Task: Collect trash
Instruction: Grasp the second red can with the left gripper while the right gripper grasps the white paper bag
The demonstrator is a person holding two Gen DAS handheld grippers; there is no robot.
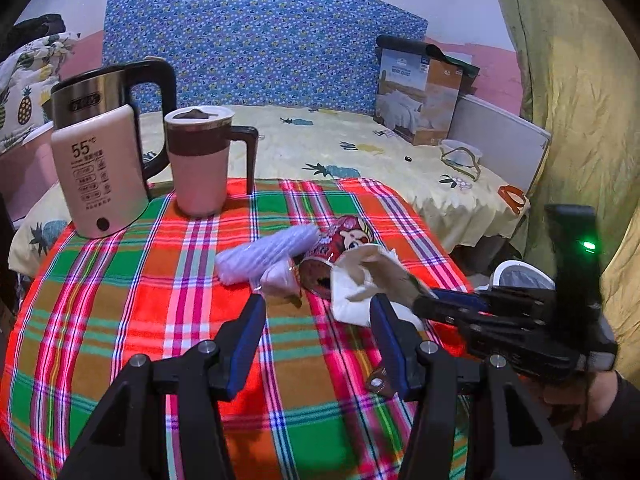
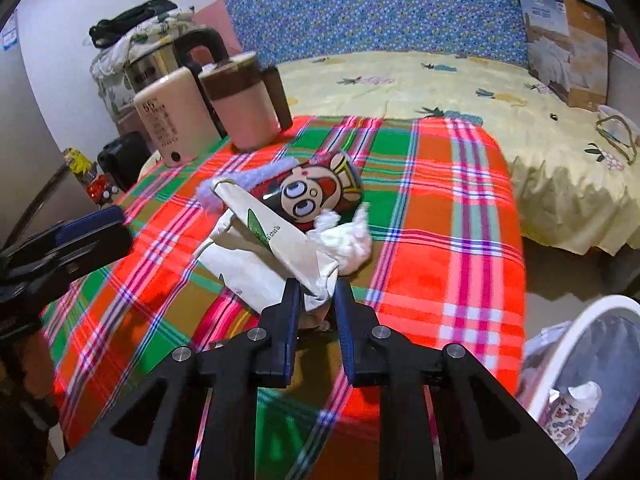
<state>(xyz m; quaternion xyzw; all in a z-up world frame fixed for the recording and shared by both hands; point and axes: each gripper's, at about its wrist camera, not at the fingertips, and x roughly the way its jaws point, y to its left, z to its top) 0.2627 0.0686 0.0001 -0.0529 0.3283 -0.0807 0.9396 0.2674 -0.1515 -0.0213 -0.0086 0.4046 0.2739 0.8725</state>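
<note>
A heap of trash lies mid-table on the plaid cloth (image 1: 120,320): a white paper bag (image 2: 256,264), a red cartoon snack packet (image 2: 316,196), a crumpled white tissue (image 2: 348,240) and a pale ribbed wrapper (image 1: 268,252). My right gripper (image 2: 316,292) is shut on the near corner of the paper bag (image 1: 360,280); in the left wrist view the right gripper (image 1: 426,300) reaches in from the right. My left gripper (image 1: 317,304) hangs open just short of the heap, nothing between its fingers. A small brown wrapper (image 1: 378,384) lies by its right finger.
An electric kettle (image 1: 100,168) and a pink lidded mug (image 1: 200,160) stand at the table's far left. A white-rimmed bin (image 2: 580,328) with a liner and trash inside sits on the floor to the right. A bed (image 1: 360,148) with a cardboard box (image 1: 420,100) lies behind.
</note>
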